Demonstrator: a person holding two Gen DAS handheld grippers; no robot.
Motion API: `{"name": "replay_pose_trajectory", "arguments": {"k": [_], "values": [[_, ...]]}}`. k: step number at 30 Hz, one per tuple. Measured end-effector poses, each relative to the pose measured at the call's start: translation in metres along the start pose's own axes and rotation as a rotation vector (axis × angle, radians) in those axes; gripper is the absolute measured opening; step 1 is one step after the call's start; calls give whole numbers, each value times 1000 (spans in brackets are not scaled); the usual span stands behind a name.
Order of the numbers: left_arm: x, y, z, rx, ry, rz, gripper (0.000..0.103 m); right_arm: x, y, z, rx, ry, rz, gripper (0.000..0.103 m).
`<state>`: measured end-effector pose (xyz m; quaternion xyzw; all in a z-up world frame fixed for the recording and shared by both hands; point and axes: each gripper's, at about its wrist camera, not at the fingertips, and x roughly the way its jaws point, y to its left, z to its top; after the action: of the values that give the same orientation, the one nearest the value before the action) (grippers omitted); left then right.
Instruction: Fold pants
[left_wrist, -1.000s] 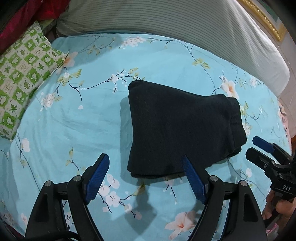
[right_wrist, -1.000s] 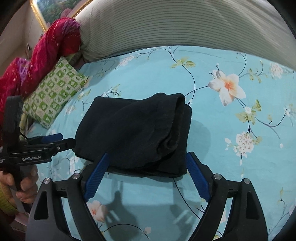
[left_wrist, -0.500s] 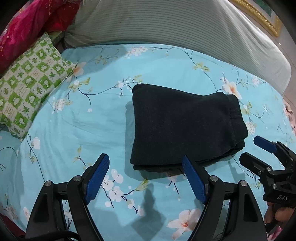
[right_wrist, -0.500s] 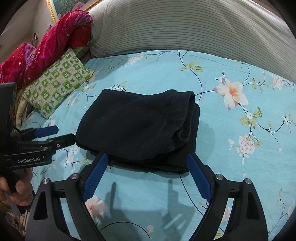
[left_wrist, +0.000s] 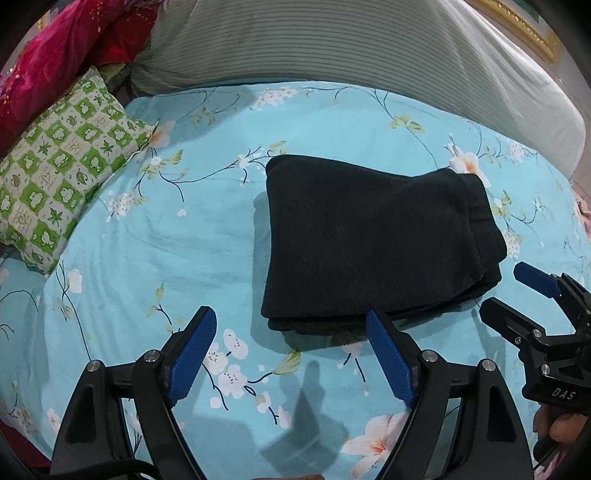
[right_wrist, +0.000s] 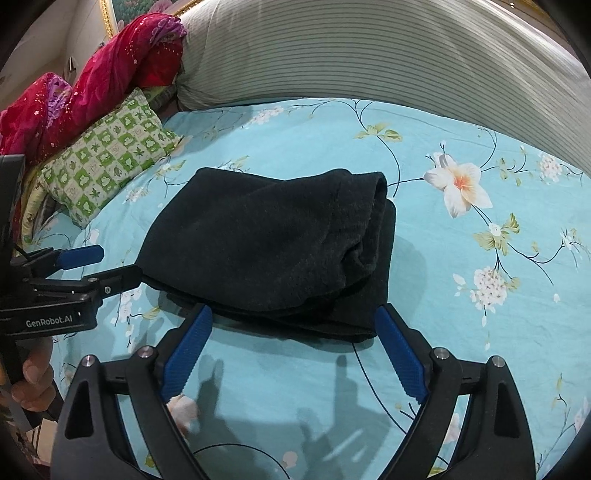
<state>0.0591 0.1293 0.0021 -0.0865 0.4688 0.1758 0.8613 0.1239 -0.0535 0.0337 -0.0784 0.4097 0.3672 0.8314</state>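
The black pants (left_wrist: 376, 240) lie folded into a thick rectangle on the blue flowered bedsheet (left_wrist: 155, 258). In the right wrist view the pants (right_wrist: 273, 247) show their rolled fold on the right side. My left gripper (left_wrist: 291, 332) is open just short of the pants' near edge, nothing between its blue pads. My right gripper (right_wrist: 293, 314) is open wide, and the pants' near edge lies between its fingertips without touching the pads. Each gripper shows in the other's view: the right gripper (left_wrist: 502, 290) by the pants' right corner, the left gripper (right_wrist: 118, 263) at their left corner.
A green checked pillow (left_wrist: 62, 177) lies at the left of the bed. A red blanket (right_wrist: 92, 88) is heaped behind it. A long grey striped bolster (left_wrist: 351, 48) runs along the far side. A person's hand (right_wrist: 35, 376) holds the left gripper.
Both views have tipped up slightly, showing more of the pillow and bolster. The right gripper has drawn back a little from the pants' near edge. The pants have not moved.
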Motion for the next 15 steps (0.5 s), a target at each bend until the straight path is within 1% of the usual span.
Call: {"name": "replay_pose_trajectory", "arguments": {"k": [8, 15], "values": [[2, -6, -3, 25, -15, 16, 84, 3, 2, -3, -21, -15, -14, 90], [4, -8, -5, 36, -21, 21, 85, 7, 3, -2, -16, -12, -3, 90]]}}
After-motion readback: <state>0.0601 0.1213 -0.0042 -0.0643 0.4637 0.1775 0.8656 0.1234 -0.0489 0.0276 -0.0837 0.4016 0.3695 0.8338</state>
